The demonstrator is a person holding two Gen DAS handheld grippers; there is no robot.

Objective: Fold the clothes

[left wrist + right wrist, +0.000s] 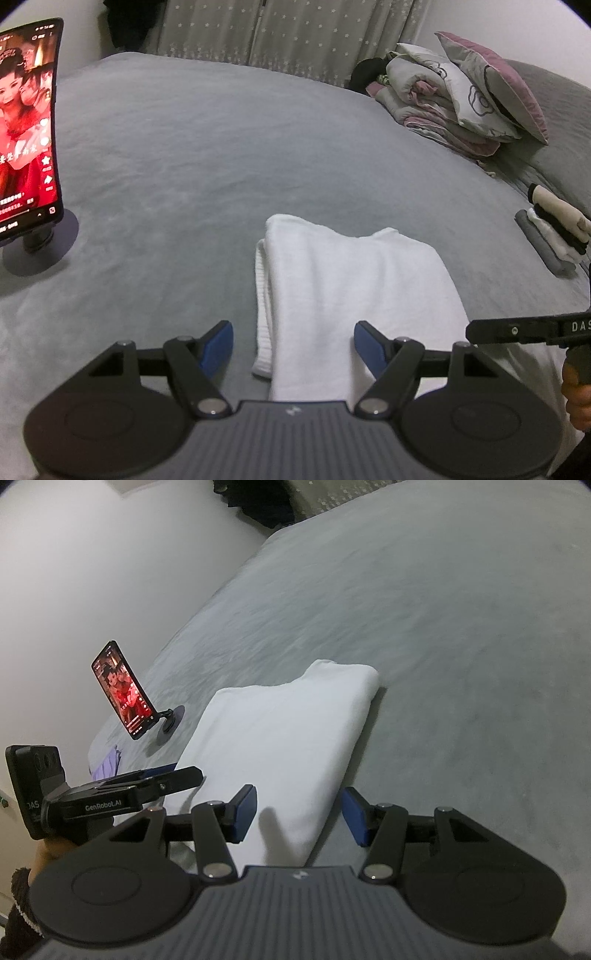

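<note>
white sweater (343, 295), already folded into a long narrow rectangle, lies in the lower middle of both views on the grey bed cover (184, 166). nearest the lens in the left wrist view, the left gripper (293, 347) hangs with its blue pads apart and nothing pinched, the ribbed hem of the garment showing between them. in the right wrist view the right gripper (299, 816) also stands open over the near end of the cloth, pads clear of it.

the knit looks soft, thick and light; it should sag and slide open if lifted by one layer, so a hold through all layers at the two near corners seems the safer grip. it is neither fragile nor slippery, by the look of it.

further off, a phone on a stand (29, 129) glows at the left edge, folded garments (554, 232) sit stacked at the right edge, and bedding with a pillow (461, 99) is piled at the upper right.
</note>
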